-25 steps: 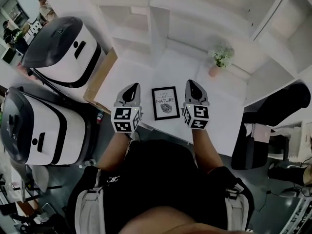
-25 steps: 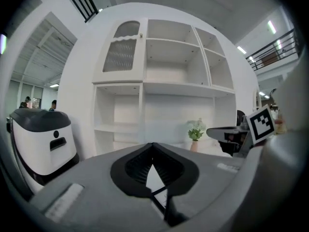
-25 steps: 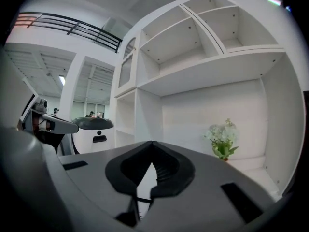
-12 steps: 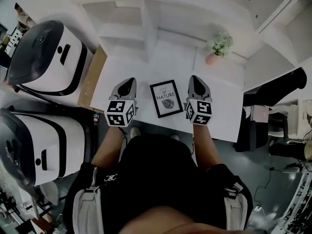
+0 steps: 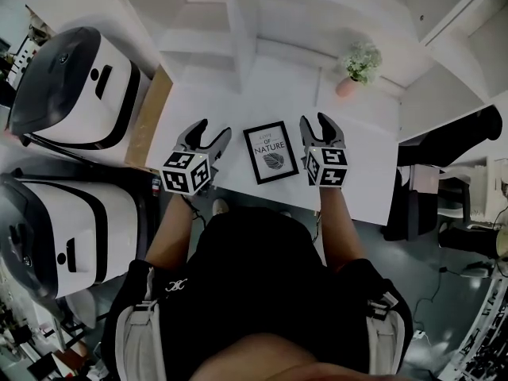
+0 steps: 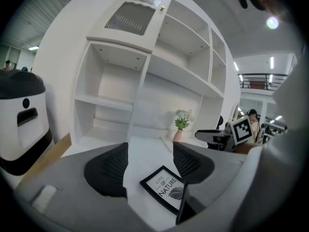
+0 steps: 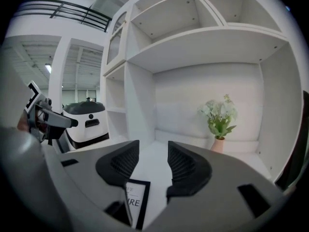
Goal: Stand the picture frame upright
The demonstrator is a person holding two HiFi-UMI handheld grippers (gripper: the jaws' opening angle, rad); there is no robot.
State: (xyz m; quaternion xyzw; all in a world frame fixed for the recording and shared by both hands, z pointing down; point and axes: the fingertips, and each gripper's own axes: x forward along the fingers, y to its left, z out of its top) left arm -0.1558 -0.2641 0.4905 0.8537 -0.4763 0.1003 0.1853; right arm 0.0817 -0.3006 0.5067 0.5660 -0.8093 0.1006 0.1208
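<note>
A black picture frame (image 5: pixel 271 152) with a white print reading "NATURE" lies flat on the white table (image 5: pixel 361 165), between my two grippers. The left gripper (image 5: pixel 211 133) hovers just left of the frame with its jaws opening and nothing between them. The right gripper (image 5: pixel 317 122) hovers at the frame's right edge, jaws also opening and empty. In the left gripper view the frame (image 6: pixel 165 188) lies low and right of the gripper (image 6: pixel 150 162). In the right gripper view the frame (image 7: pixel 136 198) shows low and left under the gripper (image 7: pixel 153 162).
A small potted plant (image 5: pixel 358 68) stands at the table's back right, before white shelving (image 5: pixel 238 22). Two large white and black machines (image 5: pixel 75 86) stand left of the table. A wooden board (image 5: pixel 151 117) edges the table's left side. A black chair (image 5: pixel 444 153) is at right.
Both grippers' jaws have spread apart from shut. The left gripper has shifted slightly left and nearer; the frame lies as before.
</note>
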